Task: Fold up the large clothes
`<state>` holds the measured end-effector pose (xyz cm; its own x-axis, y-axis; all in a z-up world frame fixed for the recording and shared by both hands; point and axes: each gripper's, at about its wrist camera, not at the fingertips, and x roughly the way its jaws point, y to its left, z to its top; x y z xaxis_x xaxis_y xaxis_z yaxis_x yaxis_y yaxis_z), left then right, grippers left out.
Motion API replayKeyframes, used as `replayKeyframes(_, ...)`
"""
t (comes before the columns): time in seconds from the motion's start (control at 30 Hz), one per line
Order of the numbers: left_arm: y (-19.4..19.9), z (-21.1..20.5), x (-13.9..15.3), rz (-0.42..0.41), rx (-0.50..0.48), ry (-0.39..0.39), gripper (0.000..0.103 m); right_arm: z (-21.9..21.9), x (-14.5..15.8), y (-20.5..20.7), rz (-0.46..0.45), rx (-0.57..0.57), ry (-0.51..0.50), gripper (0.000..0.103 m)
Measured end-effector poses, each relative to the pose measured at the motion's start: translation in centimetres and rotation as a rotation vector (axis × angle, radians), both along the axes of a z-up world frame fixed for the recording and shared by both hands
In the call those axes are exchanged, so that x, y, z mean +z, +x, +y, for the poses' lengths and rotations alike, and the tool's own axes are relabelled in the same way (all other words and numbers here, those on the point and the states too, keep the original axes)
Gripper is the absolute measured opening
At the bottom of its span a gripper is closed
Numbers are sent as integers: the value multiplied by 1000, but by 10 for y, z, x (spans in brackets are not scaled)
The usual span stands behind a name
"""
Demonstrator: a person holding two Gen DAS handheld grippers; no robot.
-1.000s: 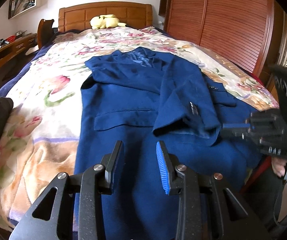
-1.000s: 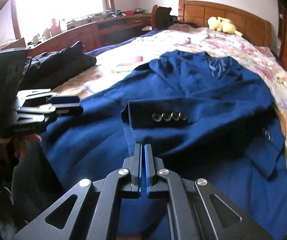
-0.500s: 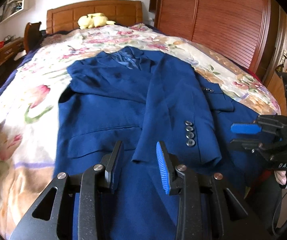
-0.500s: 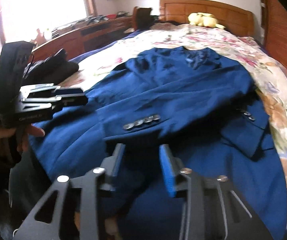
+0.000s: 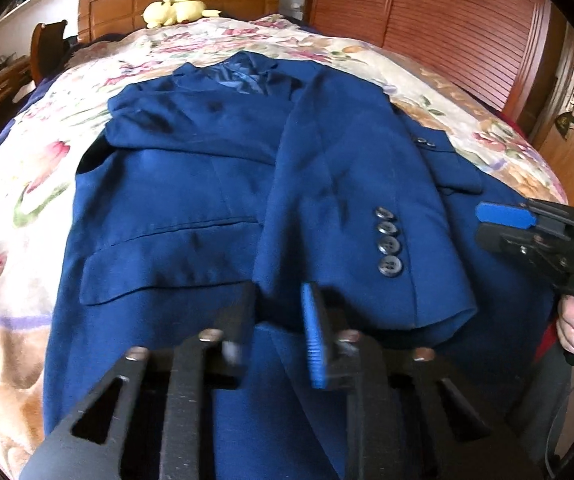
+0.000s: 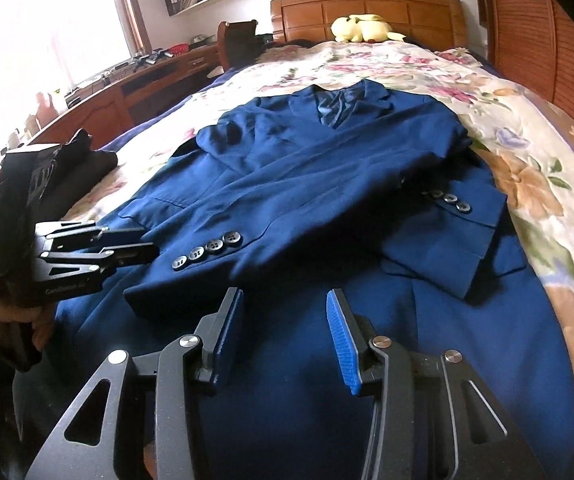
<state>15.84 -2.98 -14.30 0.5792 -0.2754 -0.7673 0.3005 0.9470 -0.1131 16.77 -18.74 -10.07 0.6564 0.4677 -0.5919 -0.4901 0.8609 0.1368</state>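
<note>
A navy suit jacket (image 5: 175,184) (image 6: 327,152) lies face up on the bed. One sleeve (image 5: 347,200) is folded across its front, cuff buttons (image 5: 389,242) up. The other sleeve (image 6: 447,232) lies along the far side. My left gripper (image 5: 277,296) (image 6: 149,246) is at the near corner of the crossing sleeve's cuff (image 5: 367,292). Its jaws are closing, blurred, with the cuff edge between the tips and a gap still showing. My right gripper (image 6: 283,300) (image 5: 483,224) stands open over the jacket's lower part, nothing between its fingers.
A floral bedspread (image 5: 47,152) covers the bed, with a yellow plush toy (image 6: 361,28) by the wooden headboard (image 6: 367,8). Dark folded clothes (image 6: 87,152) lie near the left edge. A wooden wardrobe (image 5: 427,20) runs along the right, a desk (image 6: 127,88) along the left.
The right gripper went from shut to open and drew back from the sleeve, which now lies flat with its buttons up. The left gripper moved in and down to the cuff, jaws narrowing.
</note>
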Motion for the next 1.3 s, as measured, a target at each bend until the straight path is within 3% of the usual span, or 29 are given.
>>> replayKeyframes(0.1, 2, -3, 3, -2, -30, 4, 4, 6, 4, 5, -13, 24, 12, 45)
replayKeyframes(0.3, 2, 16, 42, -110, 23, 0, 4, 28, 12, 25, -38, 90, 37, 45)
replayKeyframes(0.43, 7, 28, 50, -95, 41, -35, 4, 47, 2, 41, -9, 138, 26, 45)
replayKeyframes(0.57, -1, 44, 46, -59, 39, -54, 8, 57, -23, 55, 57, 127, -49, 45)
replayKeyframes(0.67, -18, 58, 43, -68, 67, -39, 24, 50, -27, 52, 51, 115, -36, 45)
replayKeyframes(0.77, -35, 75, 39, -68, 103, -22, 31, 43, -28, 46, 45, 96, -38, 45)
replayKeyframes(1.03, -70, 111, 23, -33, 177, 35, 32, 14, -19, 14, 8, -2, -71, 45)
replayKeyframes(1.3, -75, 117, 3, 1, 194, 62, 33, -22, -14, -6, 1, -100, -86, 45)
